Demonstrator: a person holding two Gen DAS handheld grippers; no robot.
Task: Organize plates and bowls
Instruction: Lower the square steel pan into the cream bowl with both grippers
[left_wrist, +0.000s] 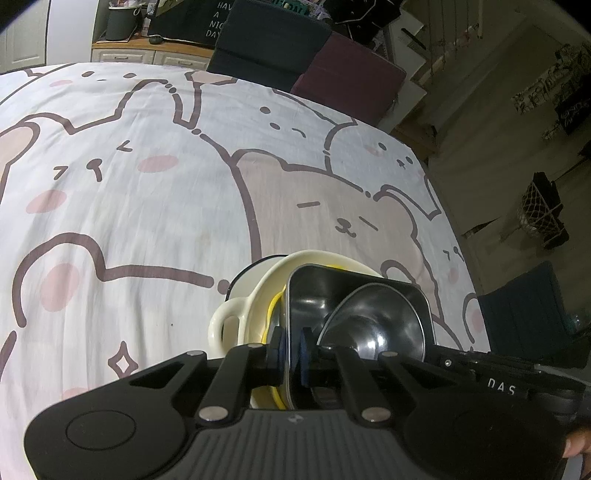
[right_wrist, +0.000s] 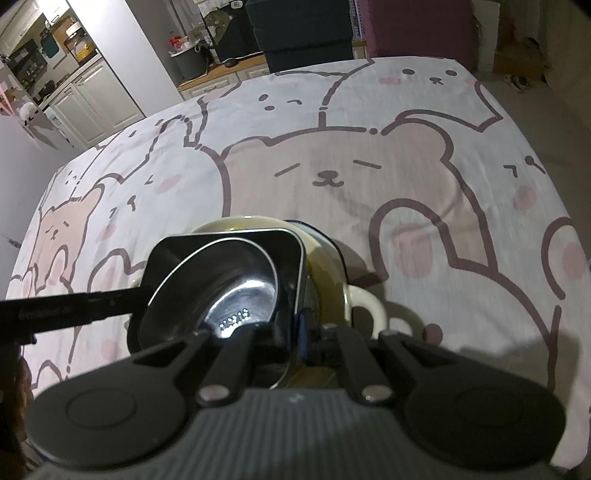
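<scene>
The dishes already sit in one nested stack in the lower middle of both views: a round shiny steel bowl (left_wrist: 373, 321) lies inside a dark rounded-rectangular metal tray (left_wrist: 314, 295), which rests in a cream ceramic bowl with loop handles (left_wrist: 229, 317), a yellow rim (left_wrist: 275, 306) showing between them. The rest of the white tablecloth printed with pink and brown bears (left_wrist: 147, 206) shows no other dishes, so I judge the gathering nearly done, with only settling or moving the stack left. The left gripper (left_wrist: 291, 350) is pinched narrow on the tray's left wall, and the right gripper (right_wrist: 295, 332) is clamped on its opposite wall; both point steeply down from the lower edge of their frames.
</scene>
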